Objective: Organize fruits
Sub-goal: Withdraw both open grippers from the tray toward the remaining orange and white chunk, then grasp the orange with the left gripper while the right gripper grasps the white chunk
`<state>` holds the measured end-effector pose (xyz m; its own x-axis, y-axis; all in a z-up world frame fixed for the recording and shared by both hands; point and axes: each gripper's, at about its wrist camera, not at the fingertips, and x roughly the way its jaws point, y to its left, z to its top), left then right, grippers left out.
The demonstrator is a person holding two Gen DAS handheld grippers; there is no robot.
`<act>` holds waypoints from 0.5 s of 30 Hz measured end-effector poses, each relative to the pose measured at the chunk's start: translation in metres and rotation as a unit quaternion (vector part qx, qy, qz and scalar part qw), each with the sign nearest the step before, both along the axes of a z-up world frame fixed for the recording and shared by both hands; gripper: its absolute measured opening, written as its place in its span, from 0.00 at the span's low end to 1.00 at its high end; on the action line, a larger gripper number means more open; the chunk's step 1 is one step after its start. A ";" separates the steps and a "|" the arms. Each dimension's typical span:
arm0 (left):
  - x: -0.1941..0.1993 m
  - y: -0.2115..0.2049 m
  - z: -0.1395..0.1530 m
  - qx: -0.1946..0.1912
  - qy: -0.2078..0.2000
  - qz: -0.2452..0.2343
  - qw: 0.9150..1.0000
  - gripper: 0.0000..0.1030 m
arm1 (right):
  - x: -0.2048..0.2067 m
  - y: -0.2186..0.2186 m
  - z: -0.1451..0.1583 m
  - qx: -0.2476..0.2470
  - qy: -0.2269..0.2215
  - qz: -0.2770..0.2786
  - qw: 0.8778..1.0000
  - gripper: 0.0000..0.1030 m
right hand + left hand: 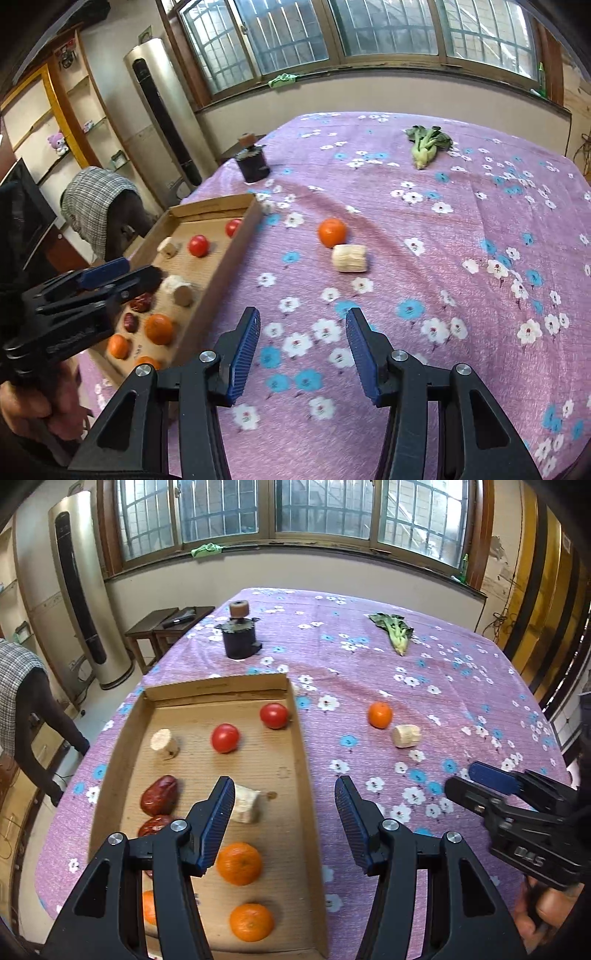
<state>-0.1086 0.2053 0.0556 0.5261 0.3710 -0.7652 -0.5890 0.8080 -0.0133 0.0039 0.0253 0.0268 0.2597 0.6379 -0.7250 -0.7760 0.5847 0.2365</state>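
A shallow cardboard tray [300, 760] on the flowered purple cloth holds two tomatoes [225, 737], several oranges [239, 864], red dates [159, 794] and pale root chunks [246, 803]. My left gripper [284, 788] hovers open over the tray's right wall, with nothing between its pads. One orange [332, 232] and a pale chunk [349, 258] lie touching on the cloth, right of the tray [218, 254]. My right gripper [303, 314] stands open and empty above bare cloth, short of that pair. Each gripper shows at the edge of the other's view.
A dark jar with a spool on top [241, 638] stands beyond the tray. A leafy green [395, 631] lies at the far right of the table. A person in a checked garment [92, 206] bends beside the table's left edge, near a tall air conditioner [85, 590].
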 end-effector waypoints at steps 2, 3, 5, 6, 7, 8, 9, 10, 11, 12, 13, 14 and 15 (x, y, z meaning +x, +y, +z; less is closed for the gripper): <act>0.005 0.001 -0.001 -0.007 -0.003 -0.005 1.000 0.54 | 0.007 0.006 -0.006 -0.008 -0.004 -0.001 1.000 0.48; 0.008 0.002 -0.002 -0.012 -0.004 -0.006 1.000 0.54 | 0.012 0.010 -0.010 -0.013 -0.007 -0.003 1.000 0.48; 0.017 0.007 -0.003 -0.024 -0.010 -0.010 1.000 0.54 | 0.021 0.020 -0.016 -0.023 -0.013 -0.007 1.000 0.48; 0.023 0.009 -0.004 -0.030 -0.010 -0.011 0.999 0.54 | 0.027 0.026 -0.021 -0.031 -0.016 -0.010 0.999 0.48; 0.031 0.013 -0.005 -0.036 -0.008 -0.012 0.999 0.54 | 0.032 0.032 -0.025 -0.037 -0.018 -0.013 0.999 0.48; 0.037 0.015 -0.006 -0.039 -0.008 -0.013 0.999 0.54 | 0.038 0.038 -0.028 -0.042 -0.019 -0.017 0.999 0.48; 0.042 0.016 -0.006 -0.040 -0.007 -0.014 0.999 0.54 | 0.044 0.045 -0.031 -0.048 -0.021 -0.021 0.998 0.48; 0.049 0.018 -0.007 -0.042 -0.004 -0.015 0.999 0.54 | 0.049 0.051 -0.034 -0.053 -0.022 -0.024 0.998 0.48; 0.058 0.020 -0.009 -0.047 0.000 -0.016 0.999 0.54 | 0.055 0.058 -0.037 -0.058 -0.021 -0.024 0.998 0.48; 0.062 0.021 -0.010 -0.050 0.000 -0.018 0.999 0.54 | 0.057 0.063 -0.040 -0.063 -0.024 -0.024 0.997 0.47; 0.069 0.021 -0.011 -0.053 0.002 -0.020 0.998 0.53 | 0.060 0.067 -0.043 -0.073 -0.030 -0.025 0.997 0.46; 0.078 0.021 -0.014 -0.056 0.009 -0.022 0.998 0.53 | 0.063 0.070 -0.047 -0.080 -0.031 -0.025 0.996 0.37; 0.082 0.021 -0.016 -0.057 0.011 -0.025 0.998 0.54 | 0.065 0.068 -0.049 -0.074 -0.018 -0.016 0.997 0.33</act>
